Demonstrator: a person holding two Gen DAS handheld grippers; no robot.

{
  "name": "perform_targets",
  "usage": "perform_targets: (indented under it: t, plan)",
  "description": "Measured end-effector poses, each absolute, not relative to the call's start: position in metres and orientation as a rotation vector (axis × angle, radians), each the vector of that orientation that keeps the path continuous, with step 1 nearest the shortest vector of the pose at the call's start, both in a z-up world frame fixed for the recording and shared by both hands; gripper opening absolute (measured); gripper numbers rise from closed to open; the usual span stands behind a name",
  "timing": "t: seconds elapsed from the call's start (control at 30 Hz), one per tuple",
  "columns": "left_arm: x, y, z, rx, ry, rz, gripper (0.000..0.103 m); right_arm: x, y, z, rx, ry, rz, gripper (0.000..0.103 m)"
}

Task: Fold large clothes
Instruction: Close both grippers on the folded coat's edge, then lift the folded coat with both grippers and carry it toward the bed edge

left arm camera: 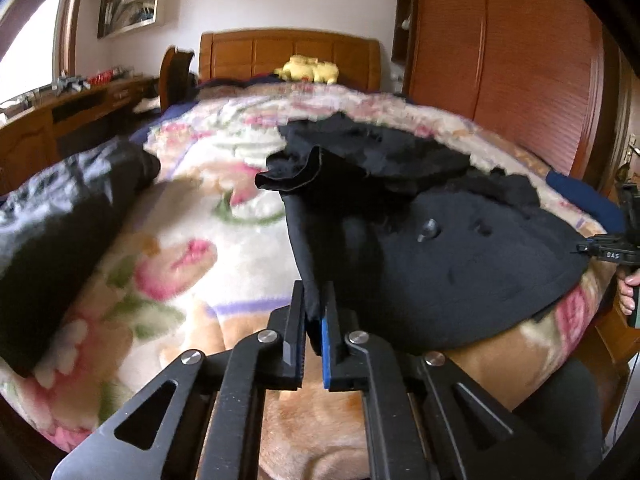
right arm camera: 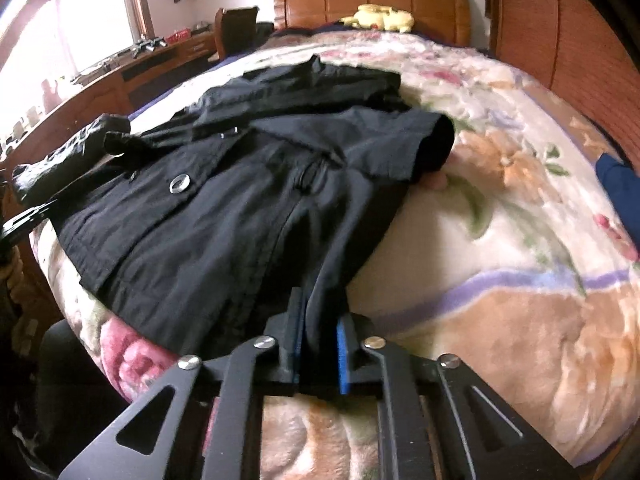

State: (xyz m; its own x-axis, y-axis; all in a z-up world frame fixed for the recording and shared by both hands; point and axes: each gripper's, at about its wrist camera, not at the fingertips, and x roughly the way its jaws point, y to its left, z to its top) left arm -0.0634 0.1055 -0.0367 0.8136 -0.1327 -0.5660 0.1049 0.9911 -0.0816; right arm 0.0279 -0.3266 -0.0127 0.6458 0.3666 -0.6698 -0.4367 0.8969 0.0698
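A black coat with a large silver button lies spread on the floral blanket near the bed's foot. My left gripper is shut on the coat's left hem edge, lifting it slightly. My right gripper is shut on the coat's right hem edge. The coat also shows in the left wrist view, with a sleeve cuff bunched up. The right gripper shows at the far right of the left wrist view.
A second dark shiny garment lies on the bed to the left. A yellow plush toy sits by the wooden headboard. A wardrobe stands on the right, a desk on the left. A blue cloth lies at the right.
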Motion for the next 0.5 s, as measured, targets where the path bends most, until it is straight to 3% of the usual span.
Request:
perform_targets:
  t: [0.5]
  plan:
    - [-0.145,0.101,0.072,-0.029,0.354,-0.159,0.005,-0.058,-0.366,0.075,-0.064,0.459,0.502,0.008]
